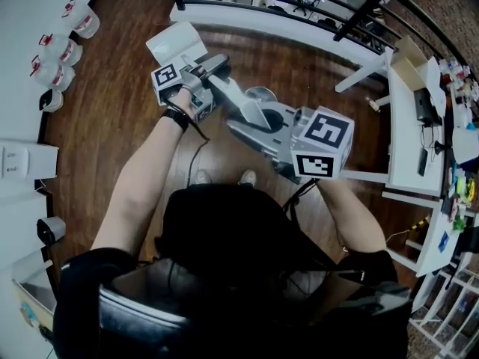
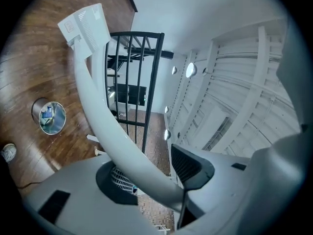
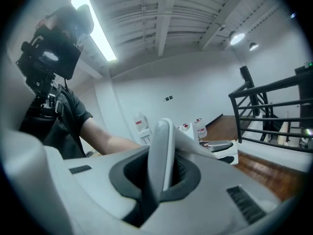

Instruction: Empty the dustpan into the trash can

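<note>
A white dustpan is held up off the floor; its flat pan point(image 1: 174, 42) point(image 2: 86, 25) sits at the far end of a long curved white handle point(image 2: 110, 126). My left gripper point(image 1: 213, 69) point(image 2: 161, 192) is shut across that handle, which lies on one pad and meets the tip of the other. My right gripper point(image 1: 251, 114) point(image 3: 156, 180) is shut on the handle's other end point(image 3: 161, 151). The round trash can point(image 1: 260, 94) point(image 2: 49, 116) stands on the wooden floor below, partly hidden by the grippers in the head view.
A black metal railing point(image 1: 299, 10) point(image 2: 132, 82) runs along the far side. White tables point(image 1: 408, 126) stand at the right, and white jugs point(image 1: 60, 51) line the left wall. The person's shoes point(image 1: 247, 177) are on the wood floor just below the grippers.
</note>
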Demonstrator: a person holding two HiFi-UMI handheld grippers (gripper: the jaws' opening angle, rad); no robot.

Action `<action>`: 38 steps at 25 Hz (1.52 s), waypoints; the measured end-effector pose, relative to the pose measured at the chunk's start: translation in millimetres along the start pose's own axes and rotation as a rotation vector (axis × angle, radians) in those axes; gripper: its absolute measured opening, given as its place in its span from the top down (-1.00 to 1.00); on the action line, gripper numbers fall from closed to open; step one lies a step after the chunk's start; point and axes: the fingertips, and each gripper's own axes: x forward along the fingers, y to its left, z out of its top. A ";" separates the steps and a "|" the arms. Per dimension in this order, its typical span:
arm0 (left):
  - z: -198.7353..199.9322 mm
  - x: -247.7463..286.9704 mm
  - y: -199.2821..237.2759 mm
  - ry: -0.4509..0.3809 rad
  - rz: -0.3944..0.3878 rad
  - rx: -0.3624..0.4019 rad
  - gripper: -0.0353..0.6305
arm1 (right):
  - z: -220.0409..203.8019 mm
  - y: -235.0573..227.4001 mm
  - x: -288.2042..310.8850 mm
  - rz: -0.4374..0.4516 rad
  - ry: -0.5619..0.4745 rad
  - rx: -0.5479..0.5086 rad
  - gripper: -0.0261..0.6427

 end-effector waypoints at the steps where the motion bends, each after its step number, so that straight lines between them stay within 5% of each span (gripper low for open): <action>1: -0.3 0.2 -3.4 0.004 -0.013 0.001 0.28 | 1.6 0.5 -1.0 0.000 -0.005 -0.003 0.85; 9: -8.1 -1.2 -28.9 0.044 -0.174 -0.010 0.25 | 13.6 4.6 -12.4 0.002 -0.050 0.016 0.85; 17: -12.3 -1.3 -17.9 0.059 -0.207 0.014 0.19 | 8.1 2.4 -18.5 -0.011 -0.043 0.042 0.85; 20: -20.5 -4.7 -23.1 0.089 -0.251 0.012 -0.04 | 8.9 1.0 -21.9 -0.012 -0.058 0.067 0.85; 24: -10.0 -8.3 -22.8 0.048 -0.279 0.023 -0.05 | 11.8 1.7 -22.1 -0.016 -0.062 0.072 0.85; 34: 14.6 -41.4 -5.0 -0.067 -0.206 0.131 -0.14 | 11.4 -2.5 -21.3 -0.025 -0.049 0.043 0.85; 38: 20.2 -64.3 -3.2 -0.090 -0.146 0.218 0.08 | 1.3 -14.9 -9.1 -0.033 -0.014 0.035 0.85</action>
